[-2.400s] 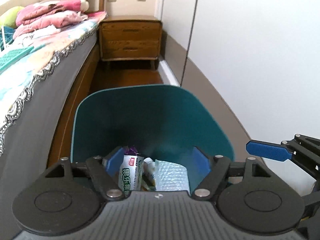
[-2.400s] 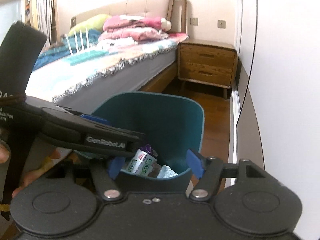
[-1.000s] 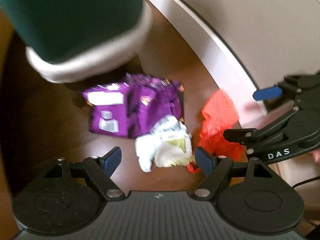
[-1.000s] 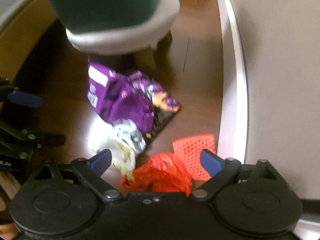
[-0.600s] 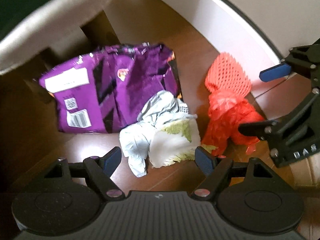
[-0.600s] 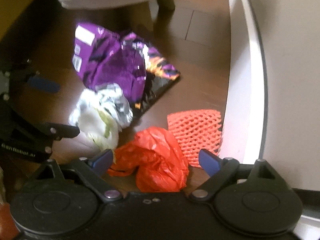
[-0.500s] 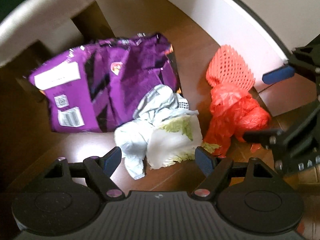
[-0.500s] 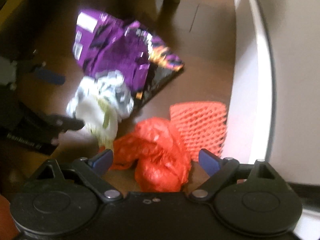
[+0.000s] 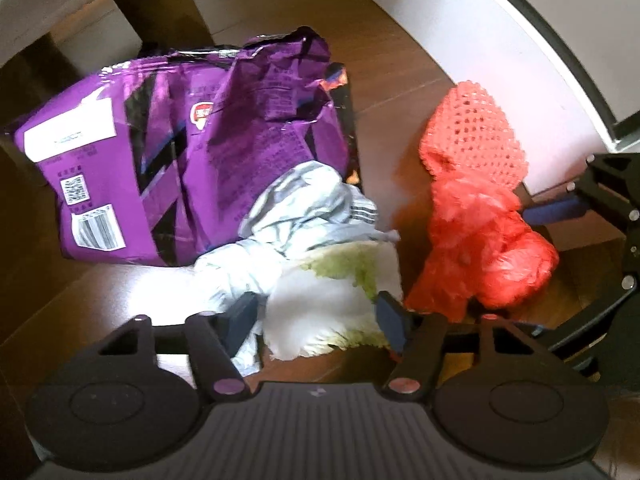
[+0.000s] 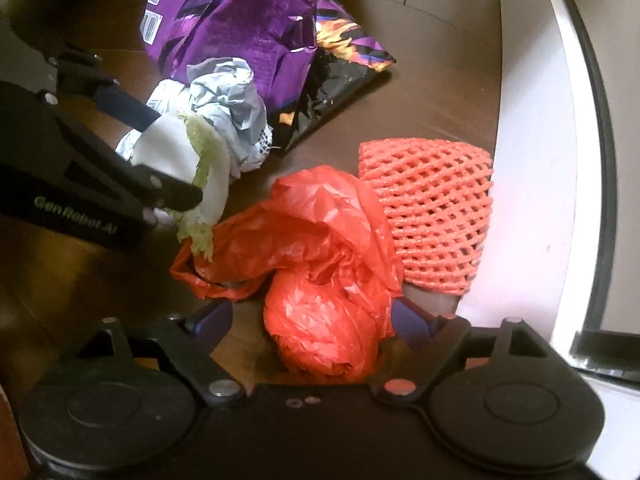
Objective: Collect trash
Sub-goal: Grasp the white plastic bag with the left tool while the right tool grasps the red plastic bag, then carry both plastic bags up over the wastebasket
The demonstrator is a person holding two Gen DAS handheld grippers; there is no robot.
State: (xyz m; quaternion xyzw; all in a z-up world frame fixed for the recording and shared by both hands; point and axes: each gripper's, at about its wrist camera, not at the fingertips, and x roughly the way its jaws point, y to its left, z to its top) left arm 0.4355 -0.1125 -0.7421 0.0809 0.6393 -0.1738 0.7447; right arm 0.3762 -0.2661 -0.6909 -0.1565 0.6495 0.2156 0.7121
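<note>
Flanking limp cabbage leaf (image 9: pixel 328 300), closing left tongs (image 9: pixel 316 316).

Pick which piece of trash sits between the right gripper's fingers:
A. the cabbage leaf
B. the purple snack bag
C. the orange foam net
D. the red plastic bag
D: in the right wrist view the crumpled red plastic bag lies between the right gripper fingers, while the orange foam net lies beyond them by the wall.
</note>
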